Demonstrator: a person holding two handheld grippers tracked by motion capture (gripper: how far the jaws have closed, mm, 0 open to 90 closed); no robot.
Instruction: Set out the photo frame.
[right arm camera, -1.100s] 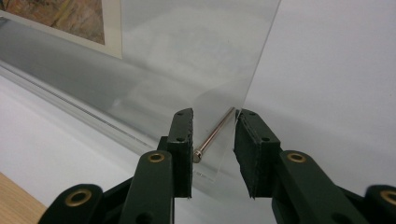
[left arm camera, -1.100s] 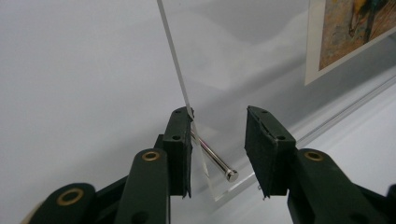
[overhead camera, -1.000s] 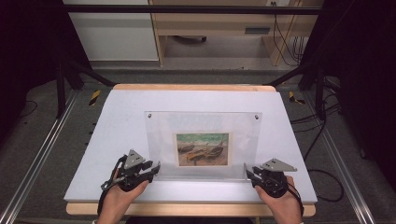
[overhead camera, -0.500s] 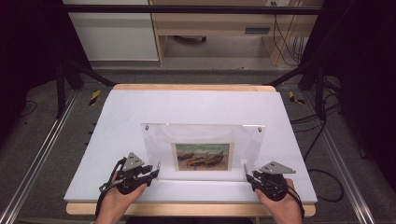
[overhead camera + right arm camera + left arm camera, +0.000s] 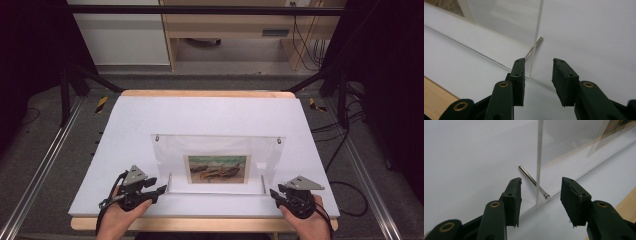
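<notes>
A clear acrylic picture frame (image 5: 218,150) stands upright on the white tabletop (image 5: 210,112), holding a small painting of boats (image 5: 218,168). My left gripper (image 5: 162,190) sits at the frame's lower left corner and my right gripper (image 5: 273,192) at its lower right. In the left gripper view the jaws (image 5: 541,187) straddle the pane's edge (image 5: 539,157) and a metal standoff pin (image 5: 531,180) without touching them. In the right gripper view the jaws (image 5: 538,67) likewise flank the pane's edge (image 5: 537,32) and pin (image 5: 536,47), apart from them. Both pairs of jaws have just been opening.
The tabletop's wooden front lip (image 5: 200,224) runs just behind both hands. Metal rails (image 5: 45,165) flank the table on the floor. A white cabinet (image 5: 120,35) and a wooden shelf (image 5: 225,30) stand beyond the far edge, with cables (image 5: 345,130) on the right.
The frame has come down and toward the near edge and now rests on the table. Both grippers' jaws have widened off the pane. The hands have hardly shifted.
</notes>
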